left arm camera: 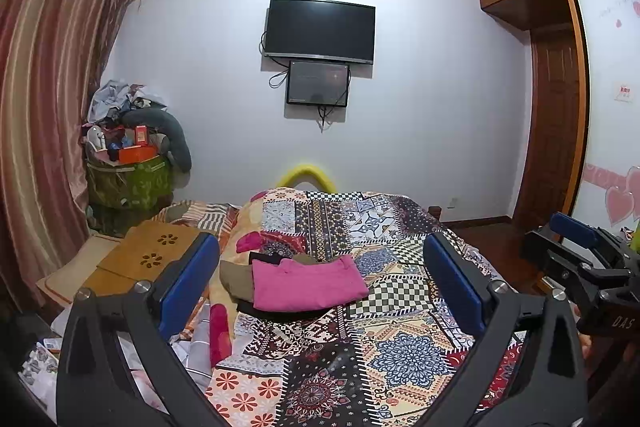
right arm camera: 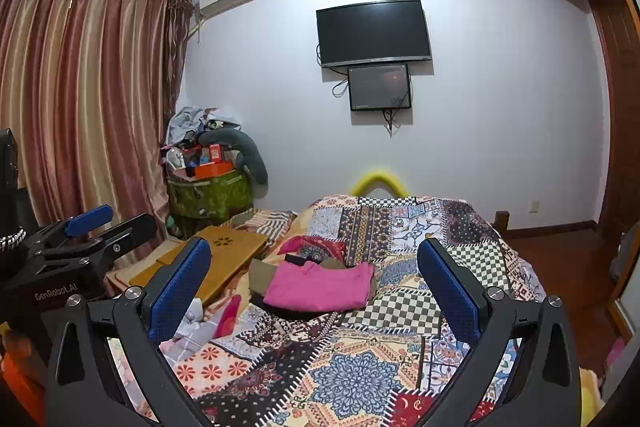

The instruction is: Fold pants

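A folded pink pair of pants (left arm camera: 308, 283) (right arm camera: 320, 285) lies on top of a small stack with an olive-brown garment (left arm camera: 234, 279) (right arm camera: 260, 273) and a black one (left arm camera: 266, 259) under it. The stack rests mid-bed on a patchwork quilt (left arm camera: 400, 347) (right arm camera: 360, 367). My left gripper (left arm camera: 320, 267) hovers above the near part of the bed, open and holding nothing, short of the stack. My right gripper (right arm camera: 314, 255) hangs beside it, also open with nothing between its blue pads (right arm camera: 180, 291). Each gripper shows at the edge of the other's view: the right gripper (left arm camera: 580, 251) and the left gripper (right arm camera: 92, 231).
A wooden lap tray (left arm camera: 148, 255) (right arm camera: 224, 251) and loose bedding lie along the bed's left side, with a pink-red cloth (left arm camera: 220, 331). A full green laundry bag (left arm camera: 128, 183) stands by the curtain (left arm camera: 48, 107). A TV (left arm camera: 320, 29) hangs on the far wall, and a wardrobe (left arm camera: 556, 131) stands at the right.
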Available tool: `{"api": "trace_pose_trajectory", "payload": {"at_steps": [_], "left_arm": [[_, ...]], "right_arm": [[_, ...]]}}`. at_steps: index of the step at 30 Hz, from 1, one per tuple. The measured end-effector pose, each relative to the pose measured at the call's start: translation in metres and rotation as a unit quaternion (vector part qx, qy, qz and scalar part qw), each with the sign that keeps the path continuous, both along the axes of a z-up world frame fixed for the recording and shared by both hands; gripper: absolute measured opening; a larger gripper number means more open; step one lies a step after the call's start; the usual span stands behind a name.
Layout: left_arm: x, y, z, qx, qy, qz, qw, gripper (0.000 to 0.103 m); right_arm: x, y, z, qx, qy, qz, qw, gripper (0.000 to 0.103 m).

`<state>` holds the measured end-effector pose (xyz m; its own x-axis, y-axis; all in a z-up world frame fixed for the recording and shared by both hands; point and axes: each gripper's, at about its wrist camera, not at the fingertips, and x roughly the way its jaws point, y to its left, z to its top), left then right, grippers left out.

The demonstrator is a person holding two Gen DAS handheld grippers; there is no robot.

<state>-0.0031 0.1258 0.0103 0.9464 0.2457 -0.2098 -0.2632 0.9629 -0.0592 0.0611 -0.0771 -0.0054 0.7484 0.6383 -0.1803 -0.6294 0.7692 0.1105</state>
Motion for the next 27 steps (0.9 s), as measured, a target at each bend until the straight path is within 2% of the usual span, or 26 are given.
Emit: {"api": "trace_pose_trajectory", "payload": {"at_steps": [17,27], "left_arm": [[-0.0014,-0.0031,-0.0004,-0.001,-0.002,-0.015,0.9999,0.103],[0.0034,0.0031,-0.0025,-0.019,0.009,-0.022,0.9996,0.103]], "right_arm": [[-0.0002,-0.0007,0.0002,0.001,0.000,-0.001,1.000,0.103],[-0.0014,-0.0005,0.0008,-0.001,0.000,-0.006,1.000,0.103]]}}
